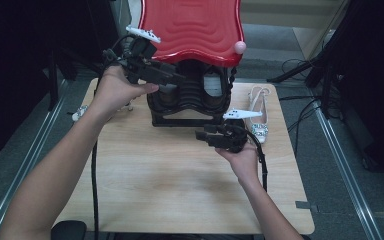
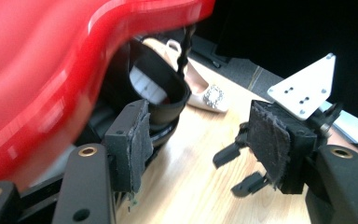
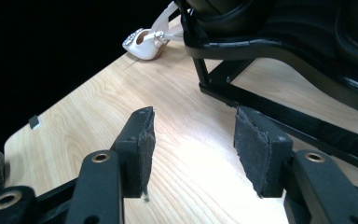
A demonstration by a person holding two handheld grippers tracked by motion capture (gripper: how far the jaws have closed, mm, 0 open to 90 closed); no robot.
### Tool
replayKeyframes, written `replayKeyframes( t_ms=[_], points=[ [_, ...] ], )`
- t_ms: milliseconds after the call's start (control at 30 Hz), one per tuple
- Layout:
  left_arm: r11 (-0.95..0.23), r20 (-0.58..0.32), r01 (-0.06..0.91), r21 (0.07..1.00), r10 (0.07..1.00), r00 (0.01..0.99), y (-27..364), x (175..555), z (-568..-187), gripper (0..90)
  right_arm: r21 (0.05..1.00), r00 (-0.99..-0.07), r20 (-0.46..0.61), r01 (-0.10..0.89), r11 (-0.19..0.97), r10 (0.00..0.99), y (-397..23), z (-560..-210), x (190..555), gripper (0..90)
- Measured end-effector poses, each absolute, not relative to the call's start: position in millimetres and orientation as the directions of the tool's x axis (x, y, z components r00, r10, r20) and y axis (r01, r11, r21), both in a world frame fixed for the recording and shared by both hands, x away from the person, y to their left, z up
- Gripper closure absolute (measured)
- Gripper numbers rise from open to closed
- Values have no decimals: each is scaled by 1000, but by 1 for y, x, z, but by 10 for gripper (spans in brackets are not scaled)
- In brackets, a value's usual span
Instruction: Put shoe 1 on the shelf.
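The black shoe rack (image 1: 190, 102) with its red top shelf (image 1: 192, 30) looks rigid and bulky; its base bar offers grip. Both the left gripper (image 1: 177, 77) and right gripper (image 1: 202, 135) gape, holding nothing.

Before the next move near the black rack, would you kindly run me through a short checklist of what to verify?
1. Left gripper jaws open, nothing between them: ok.
2. Right gripper jaws open, nothing between them: ok.
3. Black rack stands upright on the table: ok.
4. Red tray rests steady on top of the rack: cannot tell.
5. White shoe lies apart from the rack and from both grippers: ok.
6. Shoes seated properly inside the rack: cannot tell, too dark.
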State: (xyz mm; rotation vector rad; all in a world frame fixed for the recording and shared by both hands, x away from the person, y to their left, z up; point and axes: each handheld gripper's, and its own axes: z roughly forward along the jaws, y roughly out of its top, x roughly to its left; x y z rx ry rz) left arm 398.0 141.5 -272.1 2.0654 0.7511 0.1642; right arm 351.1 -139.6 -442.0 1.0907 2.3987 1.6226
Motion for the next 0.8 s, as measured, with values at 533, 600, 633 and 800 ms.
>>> replayKeyframes(
  t_ms=[533,600,633,800],
  points=[
    [-400,-207,486,777,567,797,153,379,-327,382,810,-729,338,548,212,595,-164,-466,336,464],
    [-396,-206,487,778,572,794,154,377,-331,382,808,-728,338,550,213,597,-164,-468,336,464],
    [-392,-211,488,780,570,794,155,376,-335,382,798,-723,344,562,219,599,-165,-470,336,460],
    [-388,-247,510,768,555,794,159,374,-357,381,802,-727,329,552,227,603,-166,-473,335,458]
  ],
)
